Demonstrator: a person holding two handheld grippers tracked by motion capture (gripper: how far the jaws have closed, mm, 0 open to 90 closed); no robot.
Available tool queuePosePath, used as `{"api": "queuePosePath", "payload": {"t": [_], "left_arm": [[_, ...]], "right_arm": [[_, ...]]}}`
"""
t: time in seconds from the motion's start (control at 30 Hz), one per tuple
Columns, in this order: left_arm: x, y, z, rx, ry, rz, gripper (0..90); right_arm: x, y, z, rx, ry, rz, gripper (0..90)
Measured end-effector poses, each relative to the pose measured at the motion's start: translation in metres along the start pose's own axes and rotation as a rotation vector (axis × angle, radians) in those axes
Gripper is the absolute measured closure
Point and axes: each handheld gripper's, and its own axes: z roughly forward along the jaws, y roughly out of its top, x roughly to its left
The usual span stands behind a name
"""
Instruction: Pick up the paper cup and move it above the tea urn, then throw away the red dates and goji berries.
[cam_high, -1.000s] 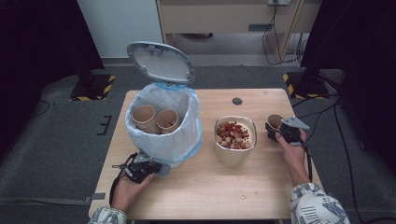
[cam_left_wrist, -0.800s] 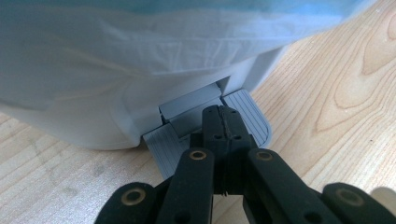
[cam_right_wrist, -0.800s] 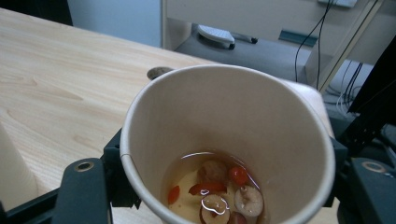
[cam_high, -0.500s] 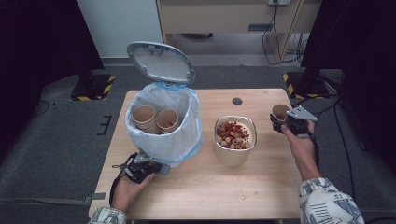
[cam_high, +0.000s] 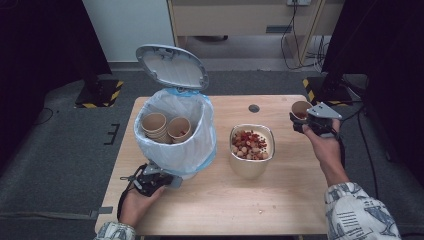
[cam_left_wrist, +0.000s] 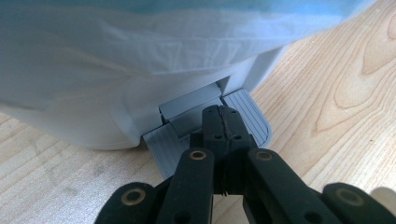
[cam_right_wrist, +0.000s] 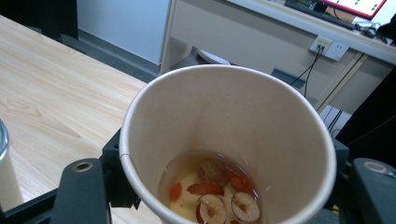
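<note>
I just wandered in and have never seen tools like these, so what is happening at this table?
A person is clearing up with a hand-held gripper in each hand. The left gripper, jaws shut, presses the pedal of a small bin, whose lid stands open; two paper cups lie inside the bag. The right gripper holds a paper cup of liquid with fruit pieces, lifted above the table's right edge. A bowl of such leftovers stands between.
</note>
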Motion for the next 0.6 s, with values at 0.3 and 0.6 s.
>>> {"api": "queuePosePath", "payload": {"t": [0.3,0.6], "left_arm": [[0.000,0.000,0.000,0.000,-0.001,-0.001,90.0],[0.000,0.000,0.000,0.000,0.000,0.001,90.0]], "right_arm": [[-0.002,0.021,0.003,-0.018,0.008,-0.054,30.4],[-0.002,0.034,0.003,-0.038,0.016,-0.097,30.2]]}}
